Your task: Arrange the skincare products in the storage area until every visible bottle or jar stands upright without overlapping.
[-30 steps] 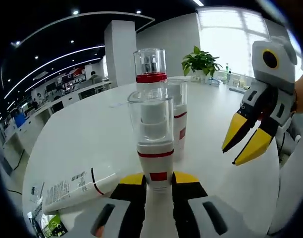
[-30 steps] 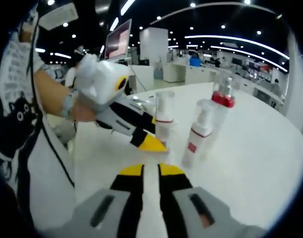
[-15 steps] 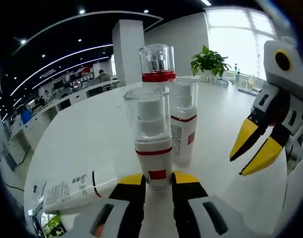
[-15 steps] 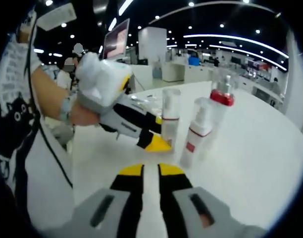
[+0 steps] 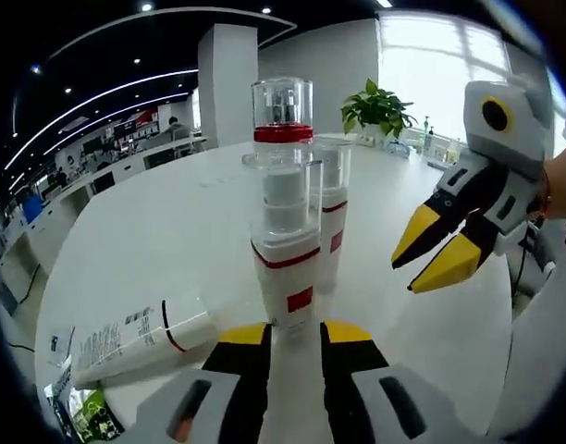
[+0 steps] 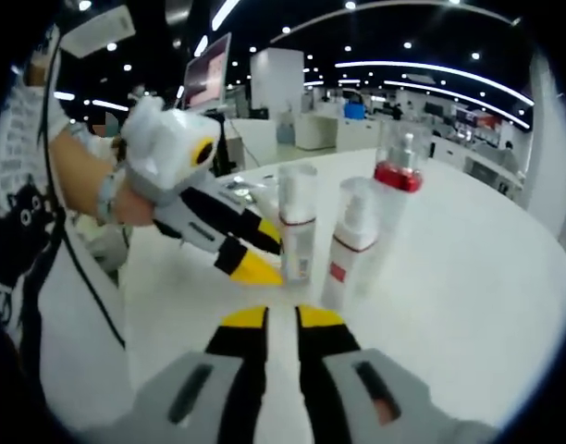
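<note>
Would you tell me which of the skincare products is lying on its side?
The white tube at the table's near edge lies flat; the three clear-capped bottles stand upright.

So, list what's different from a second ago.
The left gripper has eased back: the front bottle, whose base sat between its fingers, now stands at their tips. Whether it is let go is unclear. The right gripper stays open, hovering beside the bottles. All three bottles are still upright, and the tube still lies flat on the table.
</note>
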